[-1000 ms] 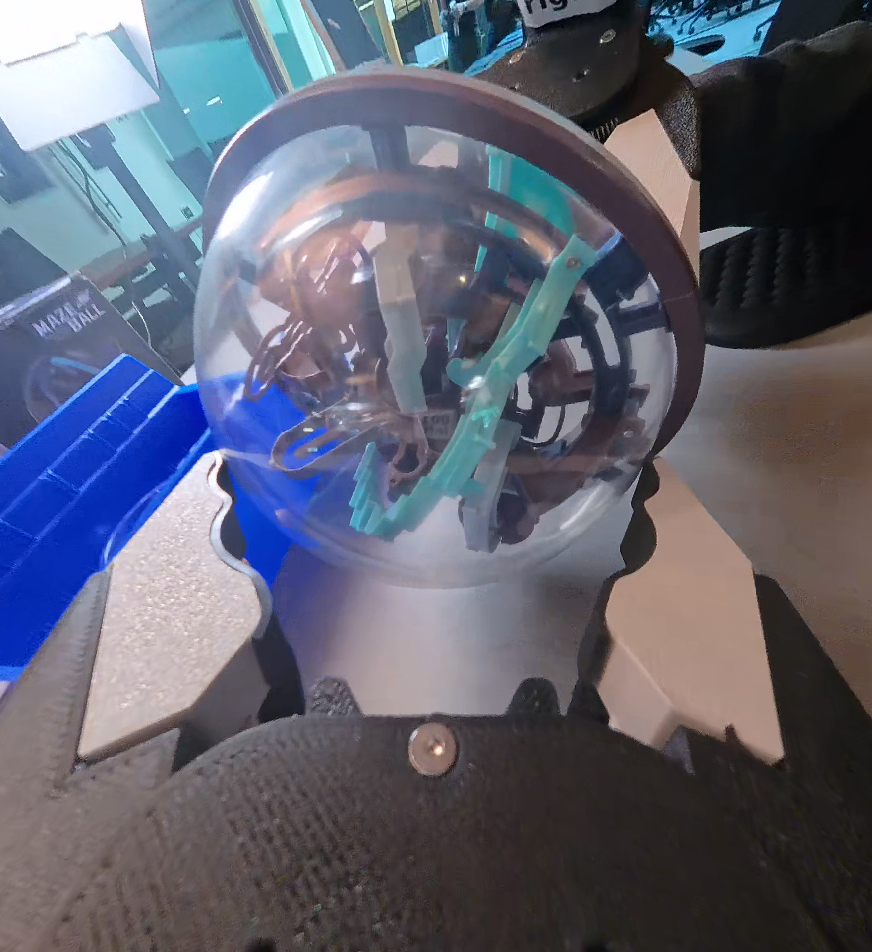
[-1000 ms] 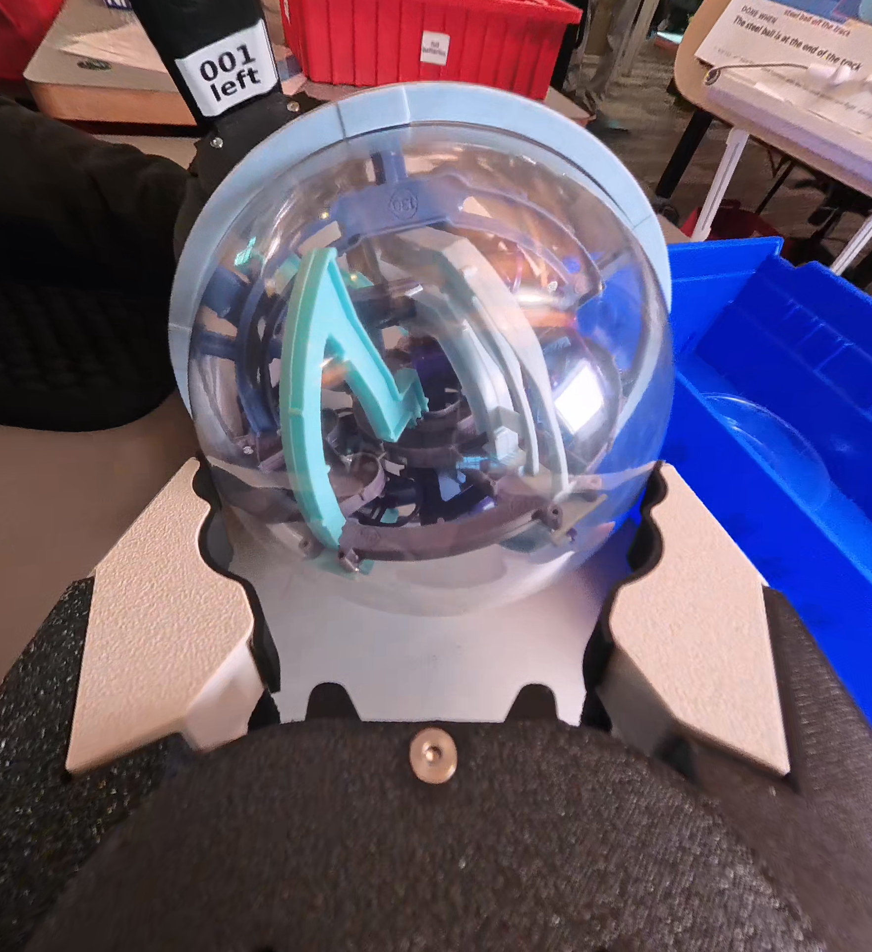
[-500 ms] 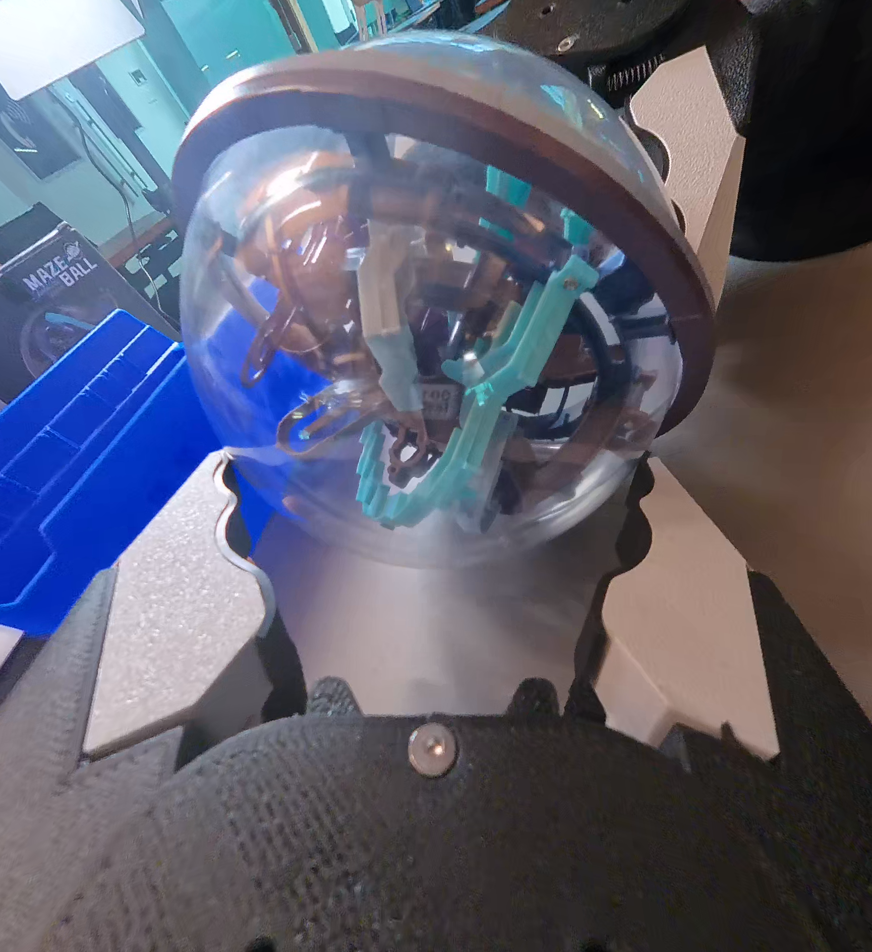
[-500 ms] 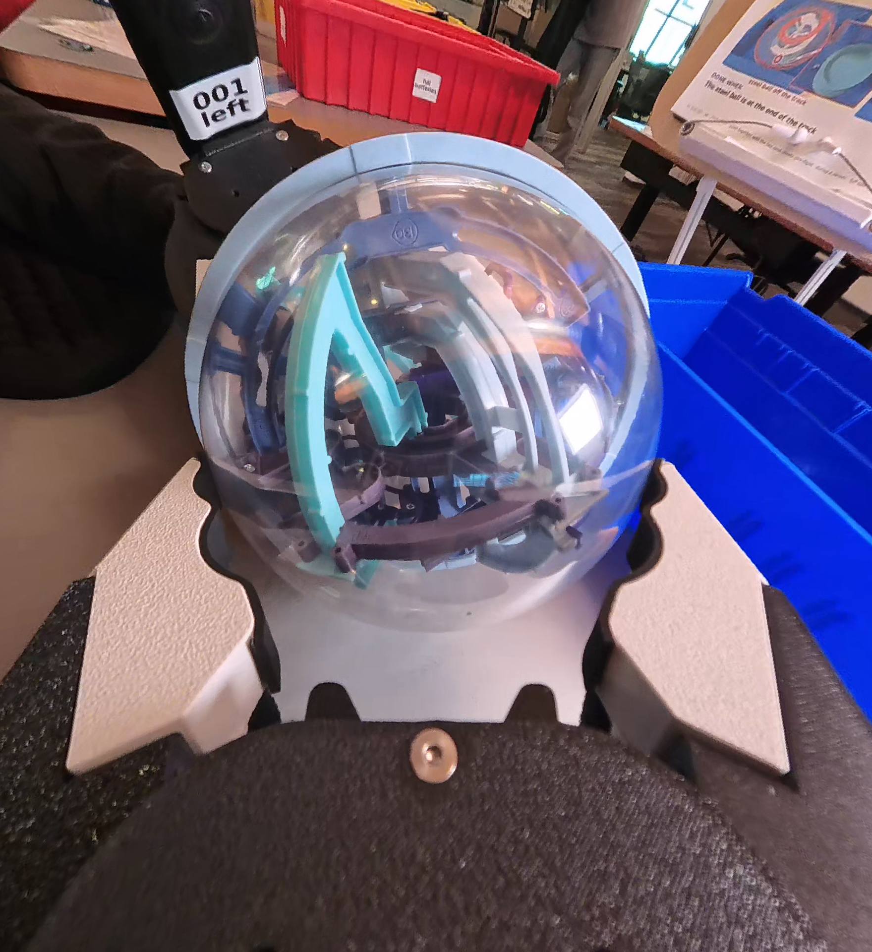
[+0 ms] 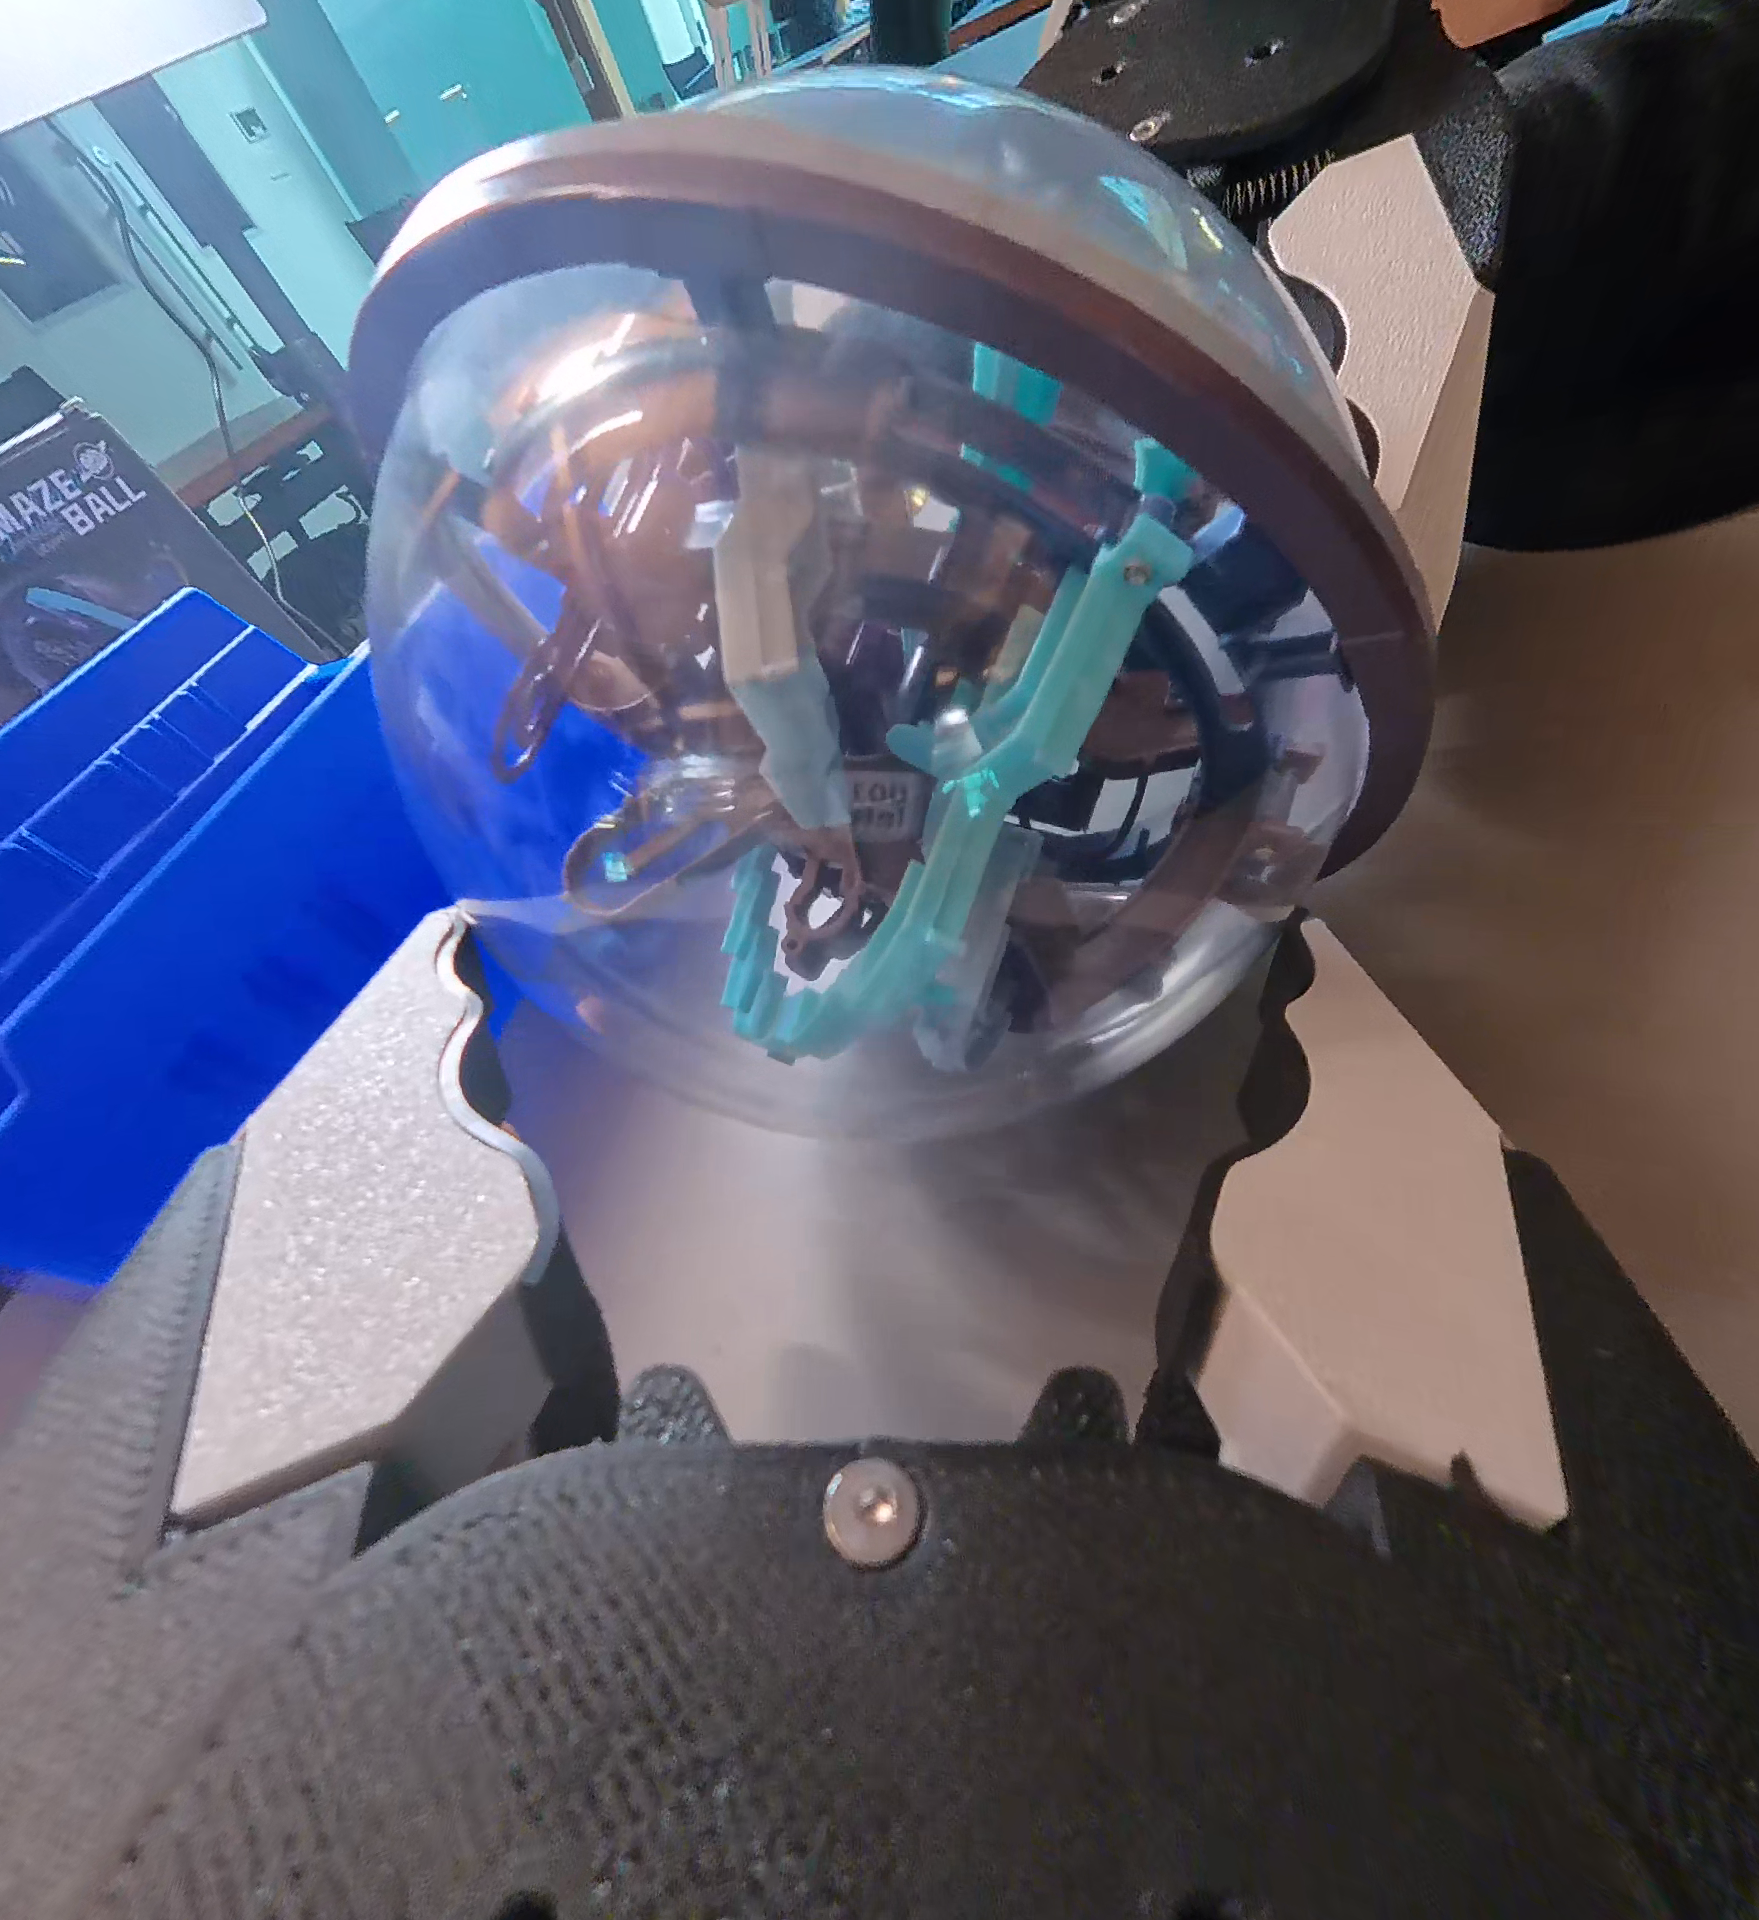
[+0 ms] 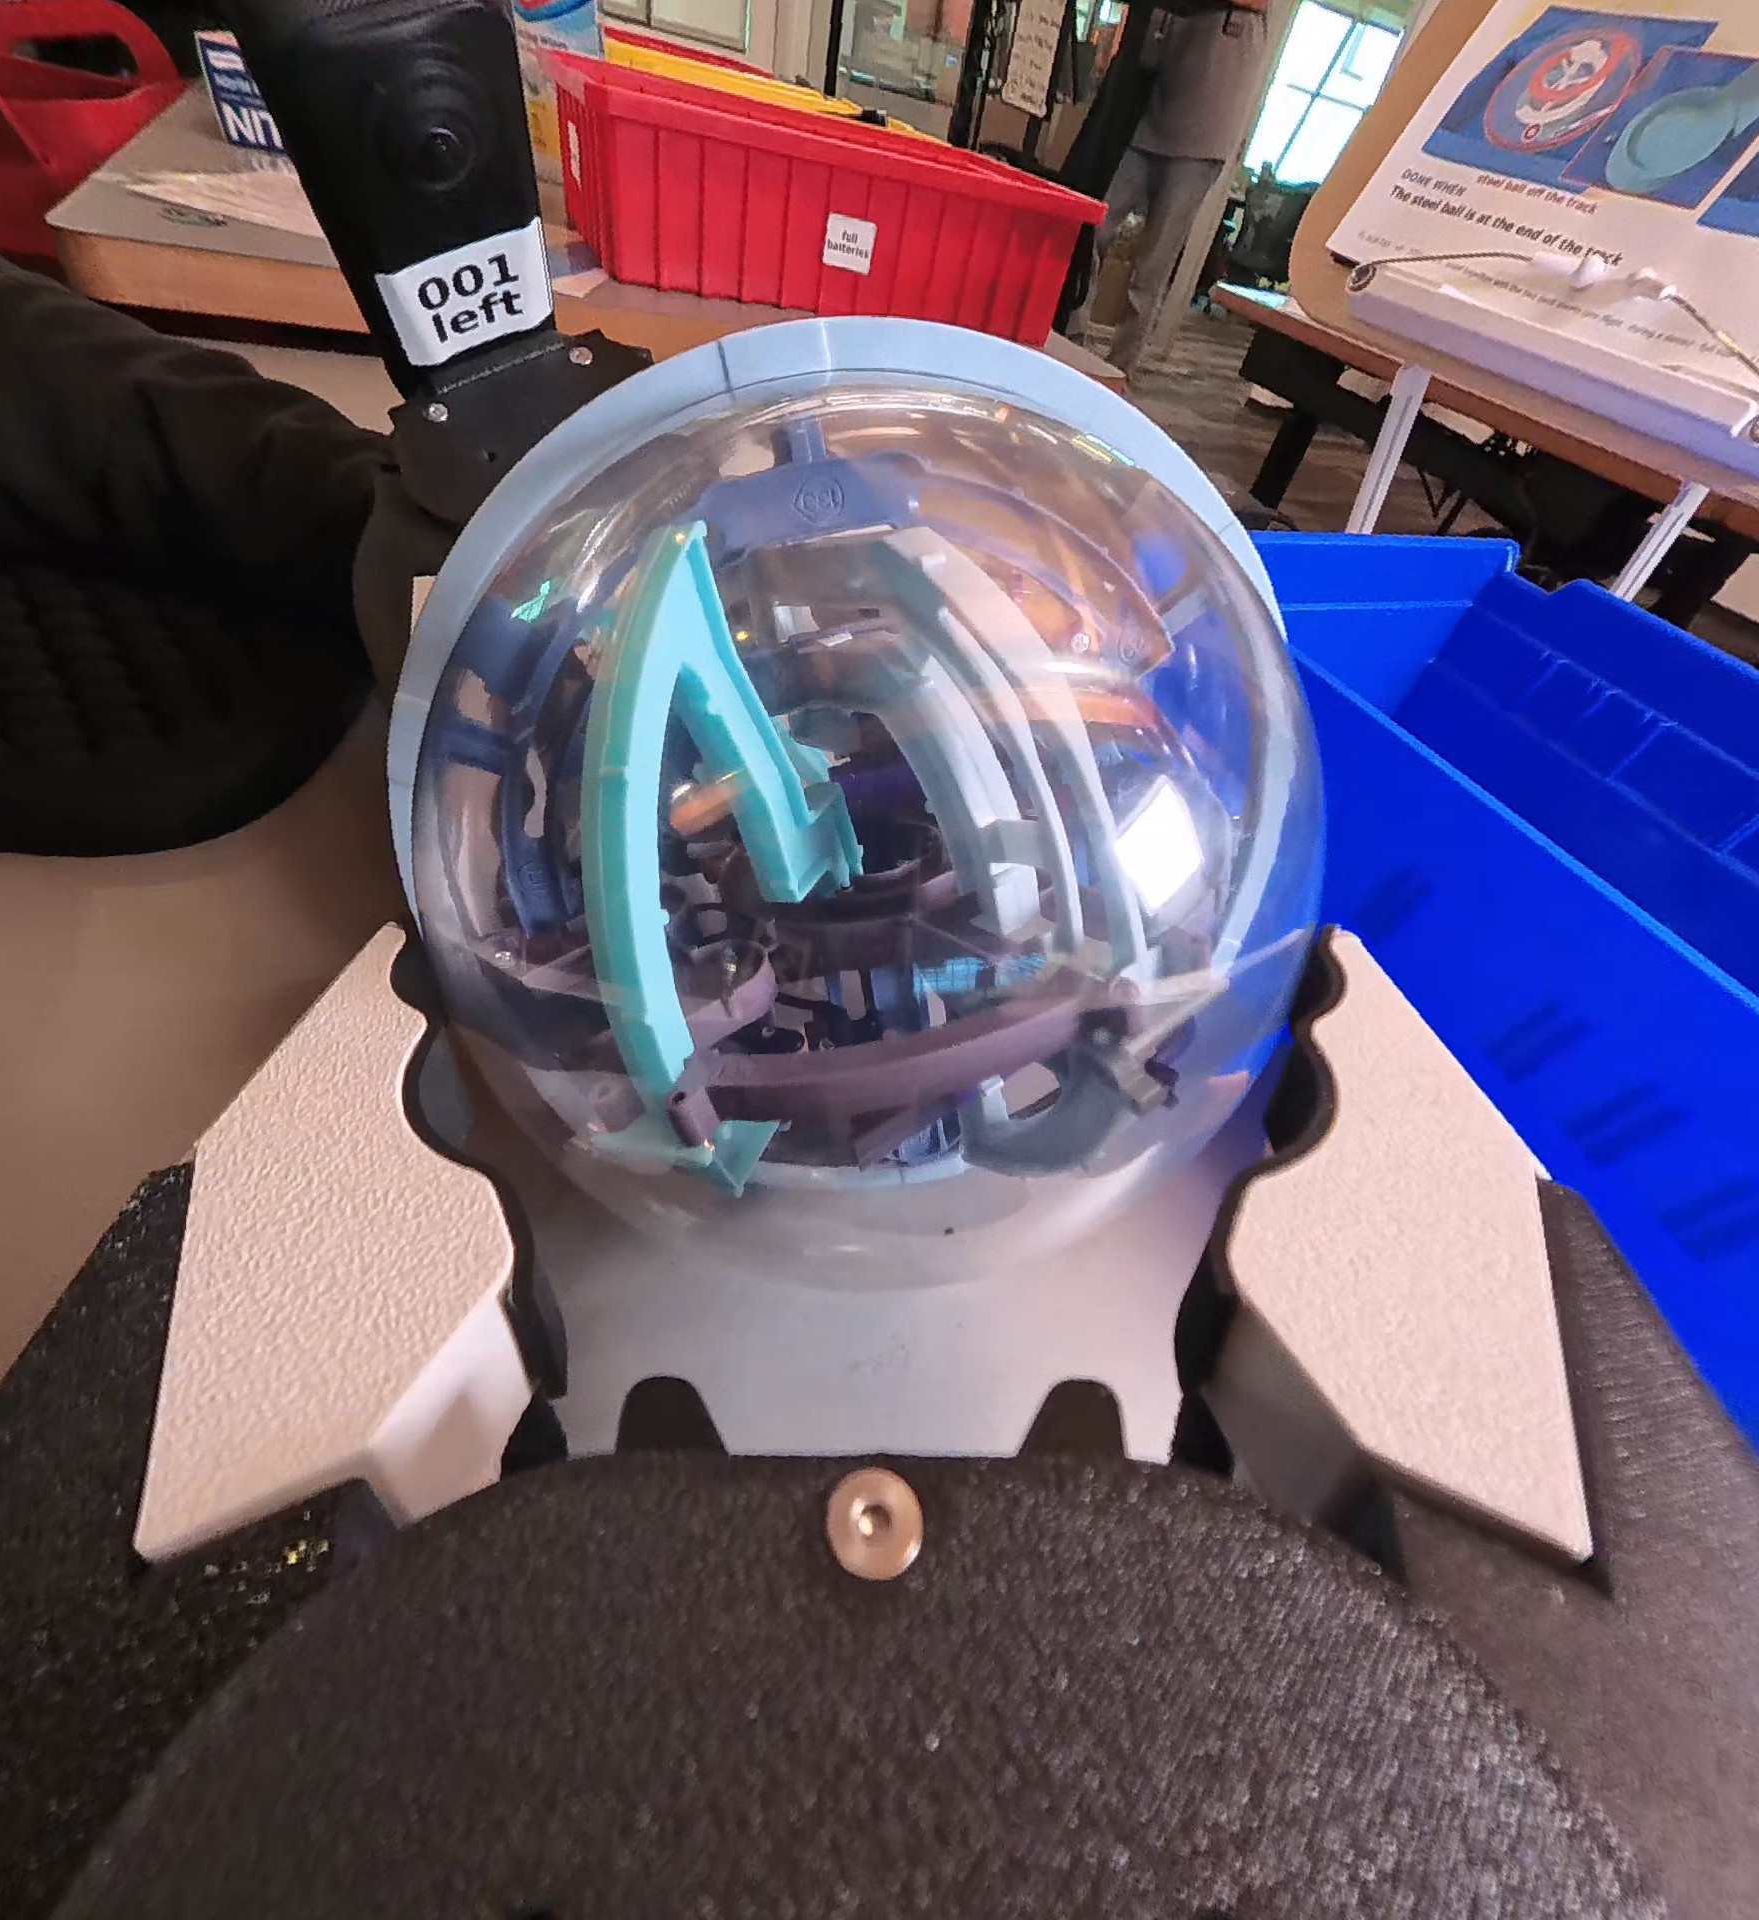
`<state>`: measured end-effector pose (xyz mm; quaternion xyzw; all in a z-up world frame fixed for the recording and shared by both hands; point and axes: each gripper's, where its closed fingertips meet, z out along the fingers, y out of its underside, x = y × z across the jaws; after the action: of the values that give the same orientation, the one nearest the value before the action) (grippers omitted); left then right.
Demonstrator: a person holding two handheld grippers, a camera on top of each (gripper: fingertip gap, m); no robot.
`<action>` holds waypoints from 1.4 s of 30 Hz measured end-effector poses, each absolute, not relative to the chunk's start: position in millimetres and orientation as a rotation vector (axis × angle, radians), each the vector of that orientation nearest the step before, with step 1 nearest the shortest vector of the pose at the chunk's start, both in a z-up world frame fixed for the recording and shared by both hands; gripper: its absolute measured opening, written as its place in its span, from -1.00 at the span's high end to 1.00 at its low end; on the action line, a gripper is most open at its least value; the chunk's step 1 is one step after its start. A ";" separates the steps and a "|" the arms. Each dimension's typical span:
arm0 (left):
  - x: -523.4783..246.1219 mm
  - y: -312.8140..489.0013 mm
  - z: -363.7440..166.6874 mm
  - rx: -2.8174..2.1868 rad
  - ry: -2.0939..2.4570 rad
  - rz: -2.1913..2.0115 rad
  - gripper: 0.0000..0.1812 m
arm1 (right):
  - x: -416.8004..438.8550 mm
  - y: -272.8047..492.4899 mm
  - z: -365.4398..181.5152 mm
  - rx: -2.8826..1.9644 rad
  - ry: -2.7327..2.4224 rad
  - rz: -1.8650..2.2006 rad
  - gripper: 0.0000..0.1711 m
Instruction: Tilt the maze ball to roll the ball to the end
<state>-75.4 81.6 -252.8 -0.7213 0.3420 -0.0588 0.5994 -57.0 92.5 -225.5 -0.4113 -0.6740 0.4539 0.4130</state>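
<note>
Above tan table (image 5: 1633, 831), maze ball (image 5: 854, 644) sits between both claws; left claw (image 5: 875, 1039) and right claw (image 6: 870, 1049) pinch it.

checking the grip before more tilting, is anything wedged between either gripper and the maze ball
Nothing visible. The maze ball sits directly between the fingers of the right gripper and of the left gripper, its clear shell bare at the fingertips. The blue bin stands off to the side.

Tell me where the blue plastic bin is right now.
The blue plastic bin sits on the table right of the clear maze ball in the right wrist view, left of it in the left wrist view.
</note>
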 end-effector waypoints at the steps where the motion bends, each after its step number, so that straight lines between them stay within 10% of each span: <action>1: -75.5 81.5 -252.8 -1.675 0.791 -0.141 -0.58 | -57.1 92.6 -225.3 -1.036 -1.690 1.148 -0.81; 42: -77.0 85.7 -262.2 -1.711 0.816 -0.030 -0.48 | -51.7 99.0 -220.7 -1.005 -1.670 1.154 -0.77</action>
<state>-77.0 85.7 -262.2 -0.7330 0.3496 -0.0127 0.5833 -51.7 99.0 -220.7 -0.4018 -0.6676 0.4612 0.4245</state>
